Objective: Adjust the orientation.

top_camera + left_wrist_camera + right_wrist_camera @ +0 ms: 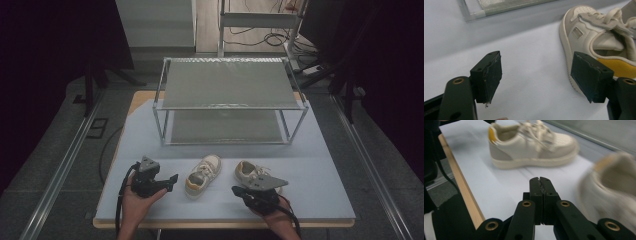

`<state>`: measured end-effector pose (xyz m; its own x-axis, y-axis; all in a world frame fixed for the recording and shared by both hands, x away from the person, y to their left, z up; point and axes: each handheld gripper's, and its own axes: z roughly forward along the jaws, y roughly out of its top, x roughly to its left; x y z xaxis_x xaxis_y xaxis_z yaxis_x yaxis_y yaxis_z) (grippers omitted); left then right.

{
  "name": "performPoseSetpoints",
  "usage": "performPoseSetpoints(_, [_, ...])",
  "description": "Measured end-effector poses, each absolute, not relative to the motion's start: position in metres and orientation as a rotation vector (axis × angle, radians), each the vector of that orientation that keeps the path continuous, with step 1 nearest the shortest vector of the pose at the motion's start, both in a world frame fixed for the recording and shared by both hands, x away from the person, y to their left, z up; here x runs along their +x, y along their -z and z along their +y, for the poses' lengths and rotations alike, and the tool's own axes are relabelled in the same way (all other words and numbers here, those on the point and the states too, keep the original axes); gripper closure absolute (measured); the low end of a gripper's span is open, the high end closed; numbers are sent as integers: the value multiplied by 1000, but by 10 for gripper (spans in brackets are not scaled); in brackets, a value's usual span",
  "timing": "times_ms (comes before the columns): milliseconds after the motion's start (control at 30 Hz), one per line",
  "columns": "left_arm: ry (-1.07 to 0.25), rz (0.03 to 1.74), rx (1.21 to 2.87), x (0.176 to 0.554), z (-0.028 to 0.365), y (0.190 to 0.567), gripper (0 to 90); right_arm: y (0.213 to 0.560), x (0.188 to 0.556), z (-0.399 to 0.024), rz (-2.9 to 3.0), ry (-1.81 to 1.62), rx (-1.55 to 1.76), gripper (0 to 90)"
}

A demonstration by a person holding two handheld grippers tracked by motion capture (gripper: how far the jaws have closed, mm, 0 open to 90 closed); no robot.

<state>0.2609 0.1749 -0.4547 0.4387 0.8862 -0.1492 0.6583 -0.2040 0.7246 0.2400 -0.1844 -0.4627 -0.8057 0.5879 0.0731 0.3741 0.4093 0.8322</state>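
Note:
Two small cream sneakers with yellow heels lie on the pale blue mat. The left shoe (pixel 203 175) (pixel 599 37) (pixel 531 145) lies just right of my left gripper (pixel 172 181) (pixel 537 75), whose jaws stand open with bare mat between them. The right shoe (pixel 250 172) (pixel 611 187) lies partly under my right gripper's grey plate. My right gripper (pixel 236 190) (pixel 540 180) is shut on nothing, near the table's front edge, its tips pointing toward the left shoe.
A two-tier metal shoe rack (pixel 230 100) with mesh shelves stands at the back of the table (pixel 320 200). The wooden front edge (pixel 461 185) of the table runs close beside the right gripper. Cables trail from both grippers.

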Motion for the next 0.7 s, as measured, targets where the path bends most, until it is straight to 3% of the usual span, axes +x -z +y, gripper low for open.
performPoseSetpoints(367, [-385,1305,1955,263,174,457,248,465,227,-245,2340,-1329,1005,883])
performPoseSetpoints(700, [-385,1309,1955,264,175,458,248,481,225,-263,2355,-1293,1074,883])
